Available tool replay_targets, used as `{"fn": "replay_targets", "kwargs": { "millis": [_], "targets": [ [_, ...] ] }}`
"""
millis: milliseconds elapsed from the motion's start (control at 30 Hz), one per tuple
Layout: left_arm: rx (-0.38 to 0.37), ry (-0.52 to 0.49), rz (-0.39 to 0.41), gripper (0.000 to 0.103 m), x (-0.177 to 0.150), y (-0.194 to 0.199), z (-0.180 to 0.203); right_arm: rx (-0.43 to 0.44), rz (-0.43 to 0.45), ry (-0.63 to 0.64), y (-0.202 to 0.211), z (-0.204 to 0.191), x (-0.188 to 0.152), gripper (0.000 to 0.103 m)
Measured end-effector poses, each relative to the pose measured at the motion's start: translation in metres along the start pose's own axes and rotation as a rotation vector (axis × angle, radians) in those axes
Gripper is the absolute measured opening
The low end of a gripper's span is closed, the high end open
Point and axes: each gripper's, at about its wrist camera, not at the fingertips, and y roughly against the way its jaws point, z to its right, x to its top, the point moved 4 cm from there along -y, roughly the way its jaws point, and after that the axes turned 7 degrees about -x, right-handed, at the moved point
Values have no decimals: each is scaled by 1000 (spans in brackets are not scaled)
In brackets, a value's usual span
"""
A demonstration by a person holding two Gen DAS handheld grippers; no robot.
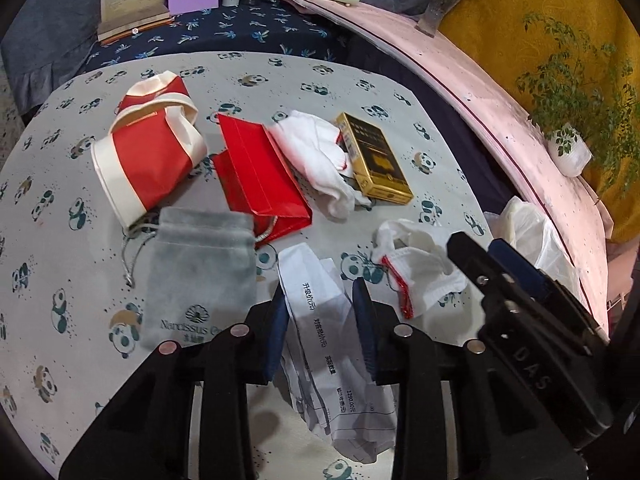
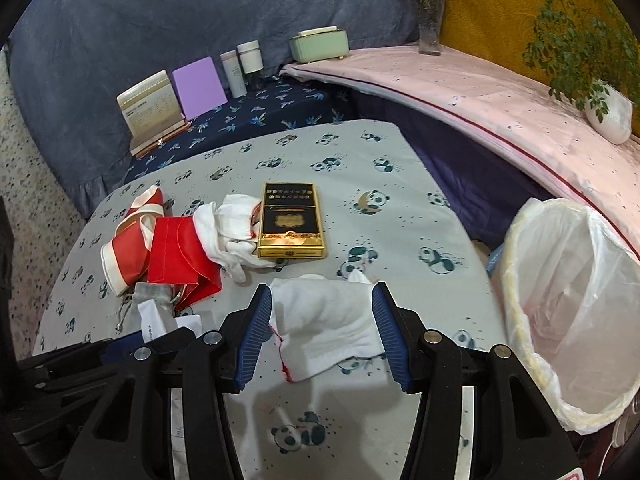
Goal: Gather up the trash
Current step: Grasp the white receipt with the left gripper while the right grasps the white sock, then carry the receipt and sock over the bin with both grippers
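A crumpled white printed receipt (image 1: 320,340) sits between the blue pads of my left gripper (image 1: 322,320), which is shut on it just above the panda-print tablecloth (image 1: 60,208). To its right lies a white glove with a red hem (image 1: 420,276). My right gripper (image 2: 322,332) is open and straddles that glove (image 2: 324,320), which lies flat on the cloth. The right gripper (image 1: 484,252) also shows in the left wrist view, just right of the glove. A bin lined with a white plastic bag (image 2: 568,312) stands off the table's right edge.
Further back on the table are a gold and black box (image 2: 290,222), a second white glove (image 2: 228,232), a red paper bag (image 1: 260,172), a red and white bag (image 1: 148,152) and a grey drawstring pouch (image 1: 200,264). A pink-covered ledge (image 2: 500,100) holds a potted plant (image 2: 608,112).
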Motion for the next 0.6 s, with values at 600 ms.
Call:
{"fn": "replay_targets", "kwargs": {
  "millis": [600],
  "targets": [
    [-19,-42,44,30,5,19,21,-11,34,-13,18,15,0,13]
  ]
}}
